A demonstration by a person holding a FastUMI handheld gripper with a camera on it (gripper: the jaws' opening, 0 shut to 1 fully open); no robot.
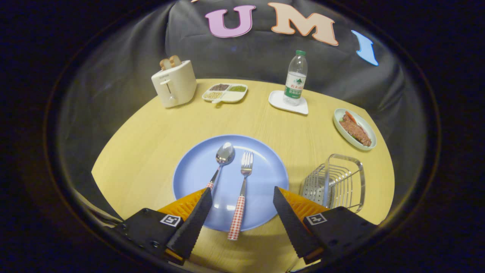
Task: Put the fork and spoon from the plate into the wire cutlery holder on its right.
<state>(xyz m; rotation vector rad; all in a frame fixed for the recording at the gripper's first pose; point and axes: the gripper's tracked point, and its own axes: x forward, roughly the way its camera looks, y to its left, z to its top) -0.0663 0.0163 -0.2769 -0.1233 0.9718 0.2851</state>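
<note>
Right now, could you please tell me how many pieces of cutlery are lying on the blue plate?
2. The spoon lies on the blue plate, its handle running behind one finger of the open hand-held gripper. The fork lies beside it, between the fingers.

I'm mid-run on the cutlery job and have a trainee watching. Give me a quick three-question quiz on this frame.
1. True or false: the fork lies between the open fingers of the gripper, on the blue plate.
2. Which item's handle runs under one finger? A) the spoon B) the water bottle C) the toaster
3. Fill in: the wire cutlery holder stands beside the plate and holds ____ cutlery so far.

Key: 1 true; 2 A; 3 no.
</note>
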